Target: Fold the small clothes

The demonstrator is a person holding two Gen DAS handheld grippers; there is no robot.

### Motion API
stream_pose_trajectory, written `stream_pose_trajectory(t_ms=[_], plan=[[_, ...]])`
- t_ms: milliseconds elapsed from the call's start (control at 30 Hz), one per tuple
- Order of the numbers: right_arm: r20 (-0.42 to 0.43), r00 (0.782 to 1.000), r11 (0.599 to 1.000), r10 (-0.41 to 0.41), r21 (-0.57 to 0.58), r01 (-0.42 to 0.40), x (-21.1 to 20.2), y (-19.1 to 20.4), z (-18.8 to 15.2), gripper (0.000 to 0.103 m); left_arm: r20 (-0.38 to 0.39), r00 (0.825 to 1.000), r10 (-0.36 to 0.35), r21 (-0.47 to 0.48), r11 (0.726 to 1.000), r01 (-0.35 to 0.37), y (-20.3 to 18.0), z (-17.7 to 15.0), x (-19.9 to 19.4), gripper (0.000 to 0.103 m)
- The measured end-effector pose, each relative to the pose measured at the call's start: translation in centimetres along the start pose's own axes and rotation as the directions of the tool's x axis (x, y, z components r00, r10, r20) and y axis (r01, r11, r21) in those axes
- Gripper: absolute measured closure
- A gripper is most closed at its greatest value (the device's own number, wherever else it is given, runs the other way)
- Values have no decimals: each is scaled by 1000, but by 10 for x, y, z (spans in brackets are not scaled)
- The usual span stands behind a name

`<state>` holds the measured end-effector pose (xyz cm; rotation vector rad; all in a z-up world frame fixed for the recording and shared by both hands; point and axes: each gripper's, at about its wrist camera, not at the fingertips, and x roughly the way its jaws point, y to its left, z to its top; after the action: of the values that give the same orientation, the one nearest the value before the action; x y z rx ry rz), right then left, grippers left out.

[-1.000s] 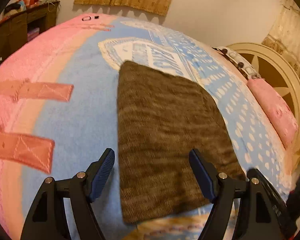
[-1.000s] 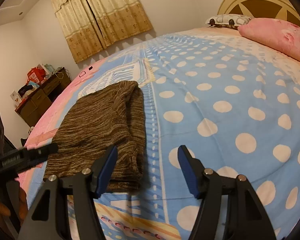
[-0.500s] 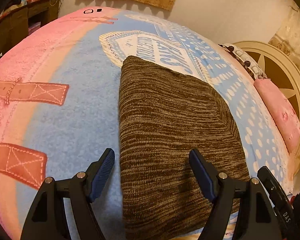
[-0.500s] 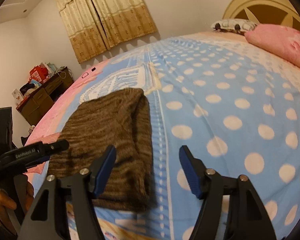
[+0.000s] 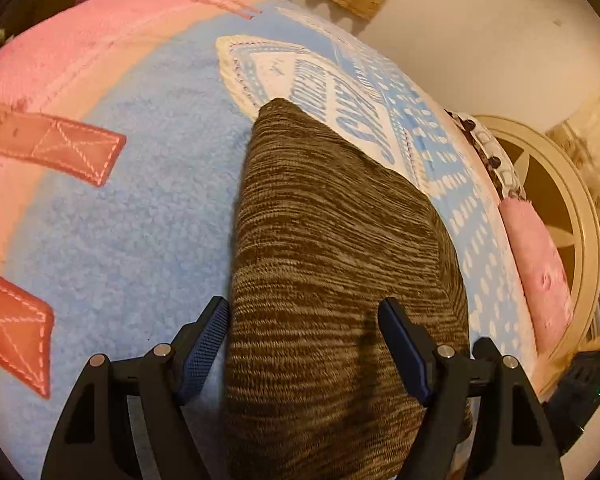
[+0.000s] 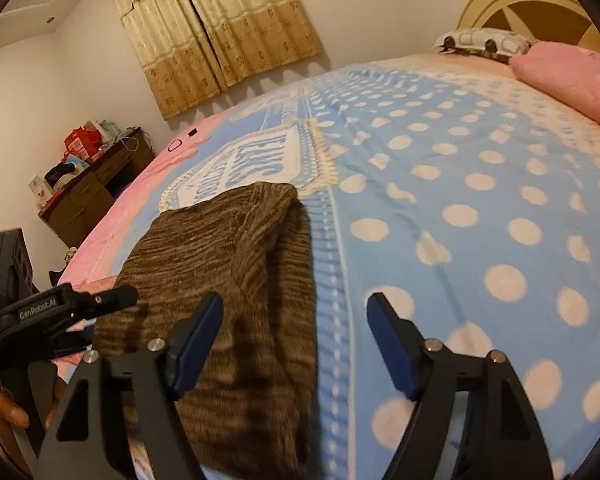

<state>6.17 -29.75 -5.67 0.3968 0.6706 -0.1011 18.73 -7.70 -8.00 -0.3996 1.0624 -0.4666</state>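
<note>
Lengthwise, brown knit garment lies flat on the bed's blanket, already folded into a long narrow panel. Long axis runs away from both tools, from the near bed edge toward the printed label patch. Doubled, rounded fold runs along its right side in the right wrist view.

Left tool: released, nothing gripped. It points down over the near end of the garment; left pad sits at the garment's left edge, right pad over the cloth itself. Whether the pads touch the knit, cannot tell.

Right tool: released, jaws just been opening wider, nothing pinched. Left pad over the knit, right pad over bare polka-dot blanket, so the garment's right folded edge falls between the pads.

Judgement: next fold likely goes end to end along the long axis, so each tool needs its near corner. Each looks close to its own side; neither clearly nearer.

Outward: pink pillow and cream headboard far end; curtains, cluttered wooden dresser left.
</note>
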Motion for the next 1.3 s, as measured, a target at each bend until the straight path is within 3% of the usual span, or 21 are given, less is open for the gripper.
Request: stream_pose_trajectory(t_ms=[167,233,333,367,433,467,1100,1233,1300], plan=[[-40,999,1000,23,-8,-24,29,5,3,26,20,999,41,75,996,-42,-12,-4,6,19],[-97,995,999,40,-15,-42,40,6,1,24,33,997,68,123,990,-71,-18,-6,11,17],[-107,993,998,42,-44,-47,39,11,0,26,57,990,128,193,972,-137,-28,-11,16,16],[-106,994,998,36,-55,-42,37,13,-1,29,66,988,141,216,965,-152,-29,-14,18,16],[-120,990,994,78,-67,-87,37,16,-2,55,83,987,141,224,962,-156,-28,-16,18,16],[-124,988,992,95,-70,-105,38,18,-2,59,85,987,135,215,965,-150,-27,-15,18,16],[-118,978,985,170,15,-169,40,8,-4,53,106,980,171,195,962,-189,-32,-13,24,16],[-116,983,989,144,-13,-147,40,12,-4,59,114,978,177,202,959,-197,-33,-14,24,19],[-110,986,990,129,-36,-134,38,16,-4,64,121,976,180,197,959,-202,-33,-14,23,26]])
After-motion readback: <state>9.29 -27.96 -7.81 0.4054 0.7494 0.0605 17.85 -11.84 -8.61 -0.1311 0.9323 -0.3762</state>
